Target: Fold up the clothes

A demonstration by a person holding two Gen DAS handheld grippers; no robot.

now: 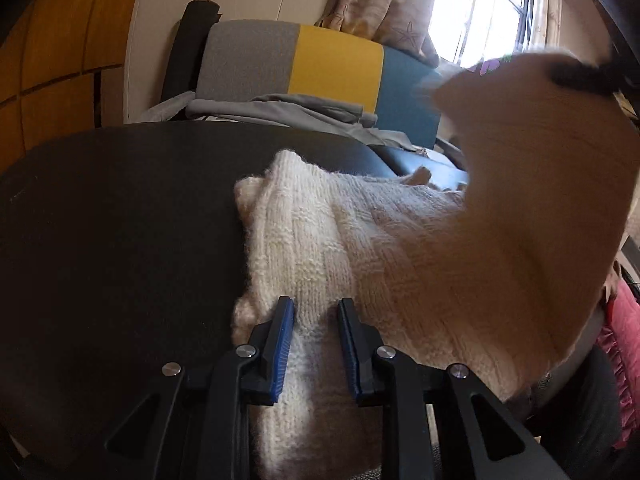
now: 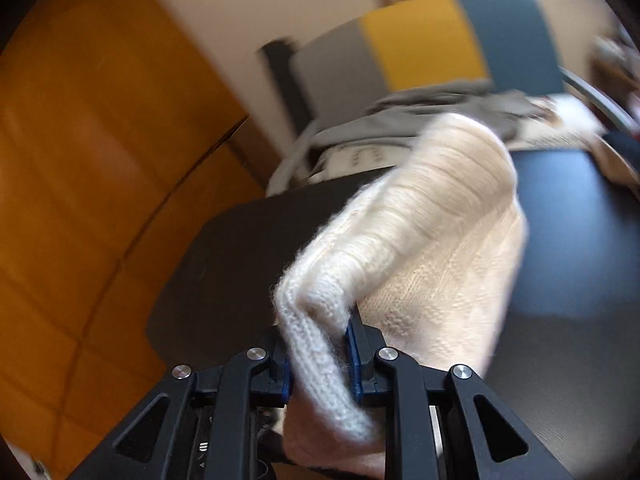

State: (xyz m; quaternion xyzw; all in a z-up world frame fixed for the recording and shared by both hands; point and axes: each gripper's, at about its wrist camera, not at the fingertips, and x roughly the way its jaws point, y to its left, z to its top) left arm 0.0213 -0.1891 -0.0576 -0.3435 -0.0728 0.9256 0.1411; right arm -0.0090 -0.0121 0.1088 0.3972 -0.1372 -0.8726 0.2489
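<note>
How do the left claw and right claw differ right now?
Left claw: jaws apart, fingers straddling the sweater where it lies flat on the table. Right claw: jaws shut on a thick fold of the sweater's edge, lifted above the table. The left view is sharp; the right view is blurred, suggesting motion. Shared: both are black with blue pads and sit at the same cream knit.

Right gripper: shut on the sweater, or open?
Shut on it: the right gripper pinches the cream sweater between both fingers.
</note>
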